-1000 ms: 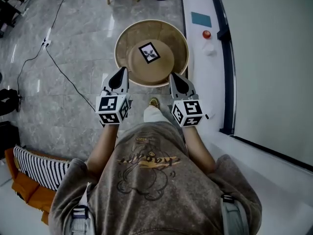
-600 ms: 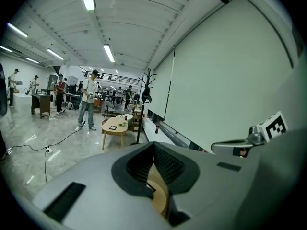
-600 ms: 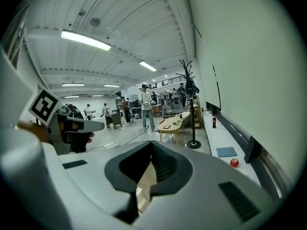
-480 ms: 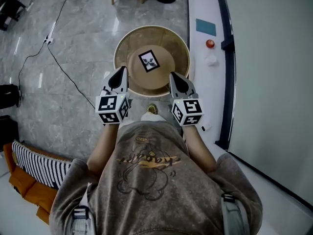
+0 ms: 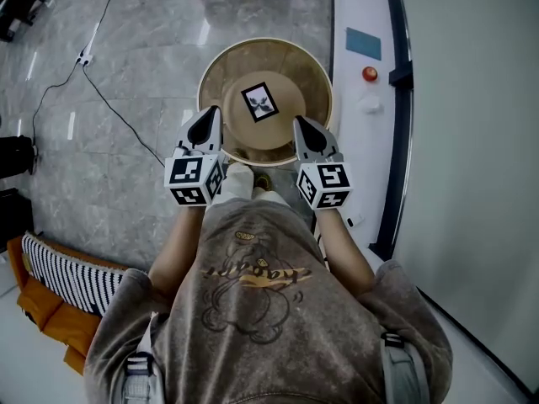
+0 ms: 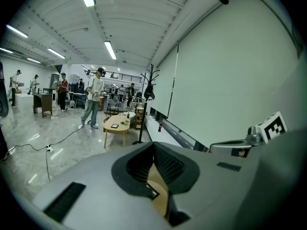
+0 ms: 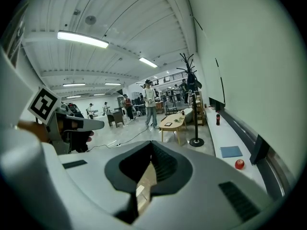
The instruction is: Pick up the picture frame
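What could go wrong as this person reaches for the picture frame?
1. The left claw and right claw are both shut; unopened, they may just shove the picture frame.
2. The frame lies flat inside the round table's rim, so a claw could knock that rim.

round table [image 5: 296,64], red ball [image 5: 369,74], blue pad [image 5: 363,43]

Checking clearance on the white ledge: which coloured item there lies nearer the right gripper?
The small red ball-like object; the flat blue square lies farther along the white ledge, beyond it from the right gripper.
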The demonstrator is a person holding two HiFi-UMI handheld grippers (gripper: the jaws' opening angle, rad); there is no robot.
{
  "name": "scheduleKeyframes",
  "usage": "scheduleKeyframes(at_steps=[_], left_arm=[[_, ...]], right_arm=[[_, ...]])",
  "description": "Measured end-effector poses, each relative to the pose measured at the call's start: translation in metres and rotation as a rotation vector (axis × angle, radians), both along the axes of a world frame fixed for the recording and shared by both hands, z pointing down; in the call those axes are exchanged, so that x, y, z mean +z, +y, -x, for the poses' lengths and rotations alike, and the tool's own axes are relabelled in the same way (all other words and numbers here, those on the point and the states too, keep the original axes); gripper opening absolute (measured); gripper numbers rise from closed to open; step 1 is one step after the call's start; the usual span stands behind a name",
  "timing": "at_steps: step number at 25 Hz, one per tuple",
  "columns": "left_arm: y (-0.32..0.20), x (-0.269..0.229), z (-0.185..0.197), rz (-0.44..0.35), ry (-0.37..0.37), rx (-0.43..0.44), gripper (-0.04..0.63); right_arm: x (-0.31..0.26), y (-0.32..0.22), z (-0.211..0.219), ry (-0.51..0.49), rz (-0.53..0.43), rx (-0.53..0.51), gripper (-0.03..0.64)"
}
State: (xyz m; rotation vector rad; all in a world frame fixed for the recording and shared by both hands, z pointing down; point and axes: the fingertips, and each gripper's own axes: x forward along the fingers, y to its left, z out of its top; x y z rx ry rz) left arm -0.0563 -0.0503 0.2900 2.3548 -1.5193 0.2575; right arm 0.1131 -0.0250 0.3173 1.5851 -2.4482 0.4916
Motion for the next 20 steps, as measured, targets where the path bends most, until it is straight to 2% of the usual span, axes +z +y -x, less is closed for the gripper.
scheduleKeyframes(at_steps=[12, 20], left_arm=[[-0.054, 0.025, 0.002, 0.046, -0.012, 0.089, 0.017], [-0.08, 0.034, 0.005, 0.065, -0.013, 0.108, 0.017]], right_arm=[[0.011, -0.056, 0.004, 0.024, 0.02, 0.059, 0.018], [0.021, -0.078, 0.009, 0.025, 0.046, 0.074, 0.018]])
